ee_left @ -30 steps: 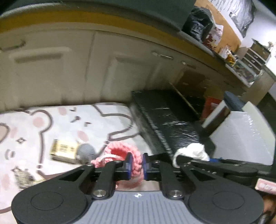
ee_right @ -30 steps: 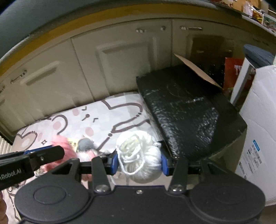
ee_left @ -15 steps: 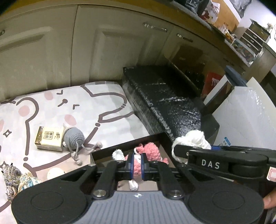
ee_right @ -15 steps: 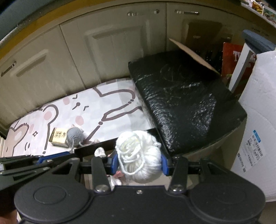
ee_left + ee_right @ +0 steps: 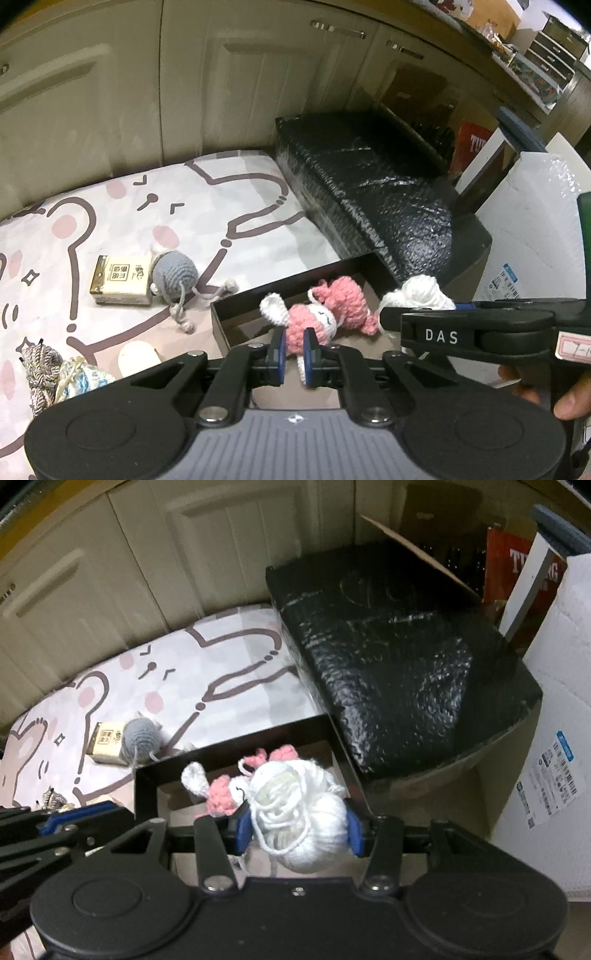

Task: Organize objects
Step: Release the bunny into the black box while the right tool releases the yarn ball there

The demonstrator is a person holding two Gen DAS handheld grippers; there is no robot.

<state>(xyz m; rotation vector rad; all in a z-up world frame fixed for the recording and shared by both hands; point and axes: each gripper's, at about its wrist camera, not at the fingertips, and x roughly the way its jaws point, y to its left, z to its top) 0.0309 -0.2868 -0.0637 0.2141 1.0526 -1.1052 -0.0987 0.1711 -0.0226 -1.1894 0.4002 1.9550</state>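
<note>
Yarn ball (image 5: pixel 306 823), white and loosely wound, sat between the pads of your right tool (image 5: pixel 297 830), directly over the open black box (image 5: pixel 146 794). That tool's jaws were opening; the ball was between them, the pads barely on it, and loose strands hung off its front. My read: the drop was straight down, so the box needed to stay squarely under the ball.

Your left tool (image 5: pixel 294 349) was pinched narrow on the pink crochet bunny (image 5: pixel 325 317), gripping near the white face end. The bunny lay low in the box, long axis running left to right across it, a white ear (image 5: pixel 273 308) pointing left and the pink body end near the right tool. The ball came down just beside and partly over the bunny, so both tools crowded the same corner.

Everything there was soft knit or fibre: compressible, no hard edges, likely to snag on pads. The box was rigid, matte and shallow-walled.

Out on the bear-print mat (image 5: pixel 236 192): a grey crochet mouse (image 5: pixel 173 275) touching a small tan carton (image 5: pixel 120 282), plus braided cord bundles (image 5: pixel 55 373) at the left edge.
</note>
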